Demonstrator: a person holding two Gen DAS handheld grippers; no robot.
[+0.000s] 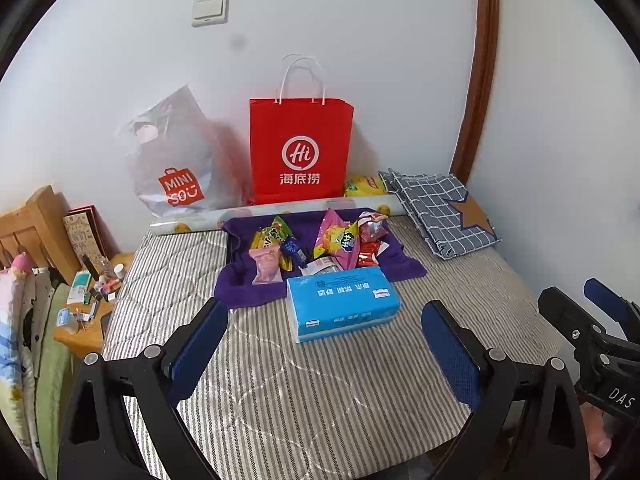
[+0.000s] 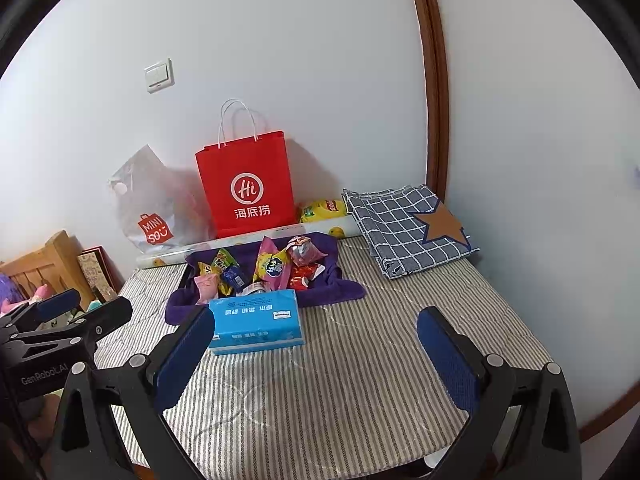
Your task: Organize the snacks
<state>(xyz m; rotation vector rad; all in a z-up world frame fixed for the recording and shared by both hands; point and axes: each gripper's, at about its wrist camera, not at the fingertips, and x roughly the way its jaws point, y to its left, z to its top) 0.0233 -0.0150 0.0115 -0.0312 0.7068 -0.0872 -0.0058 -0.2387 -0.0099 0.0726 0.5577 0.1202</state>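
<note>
Several snack packets (image 1: 320,242) (image 2: 264,266) lie in a heap on a purple cloth (image 1: 244,284) (image 2: 340,288) over a dark tray on the striped mattress. A blue tissue pack (image 1: 342,304) (image 2: 256,322) lies just in front of the heap. A red paper bag (image 1: 301,150) (image 2: 248,184) stands upright against the wall behind. A yellow chip bag (image 1: 365,185) (image 2: 323,210) rests to its right. My left gripper (image 1: 324,344) hovers open, short of the tissue pack. My right gripper (image 2: 316,350) is open too, nothing between its fingers.
A grey plastic shopping bag (image 1: 172,160) (image 2: 154,204) leans left of the red bag. A folded checked cloth with a star (image 1: 444,212) (image 2: 408,228) sits at the back right. A rolled patterned sheet (image 1: 272,210) runs along the wall. A cluttered wooden nightstand (image 1: 92,300) stands left of the mattress.
</note>
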